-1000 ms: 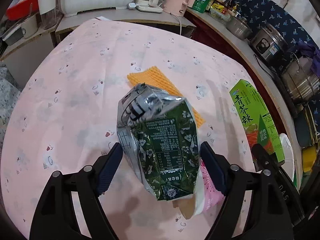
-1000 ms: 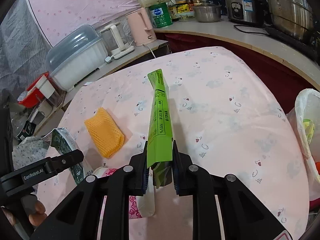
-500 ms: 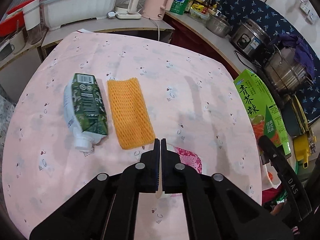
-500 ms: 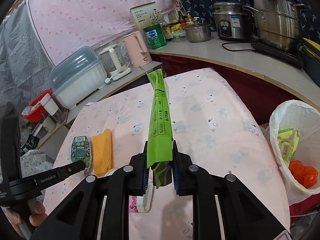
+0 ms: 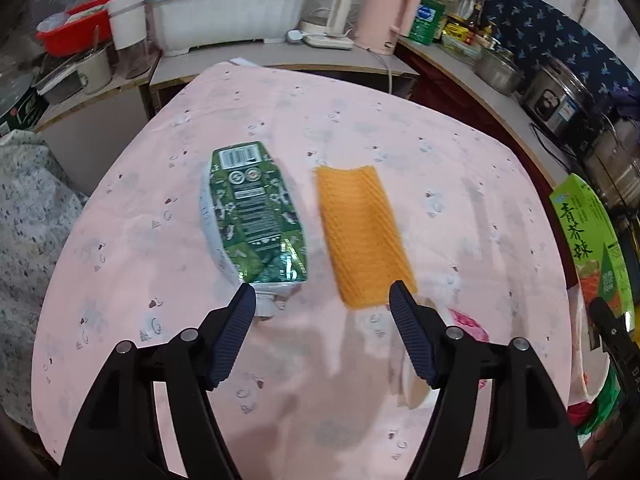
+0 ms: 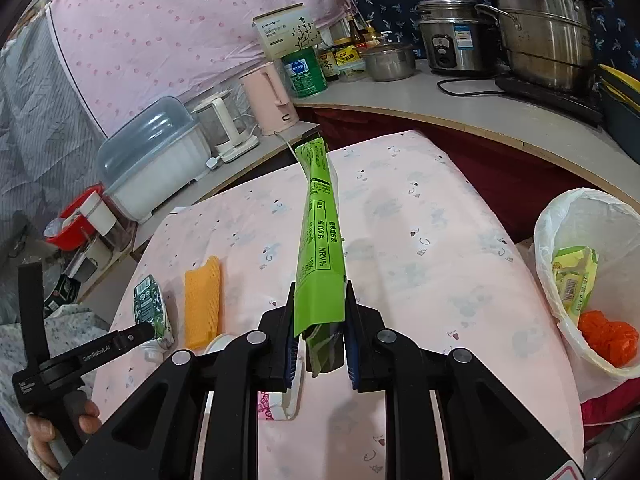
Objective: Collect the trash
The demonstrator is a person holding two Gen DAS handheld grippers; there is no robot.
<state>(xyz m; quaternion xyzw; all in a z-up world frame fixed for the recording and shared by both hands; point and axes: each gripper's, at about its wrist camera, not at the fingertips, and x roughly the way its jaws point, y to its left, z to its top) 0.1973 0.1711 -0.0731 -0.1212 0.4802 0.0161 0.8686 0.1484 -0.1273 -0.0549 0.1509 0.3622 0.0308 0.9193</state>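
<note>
Your L gripper (image 5: 322, 294) is opening, nothing between pads. Crushed green carton (image 5: 254, 210) lies on table just ahead-left, long axis running away from you. R gripper (image 6: 320, 320) clamps green box (image 6: 320, 236); L hand nearer.

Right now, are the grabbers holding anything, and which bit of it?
The right gripper pinches the green box by its near end. The left gripper holds nothing; its jaws are opening above the tablecloth.

Even indoor light; soft shadows; slight blur; fisheye-bent, dark edges.
</note>
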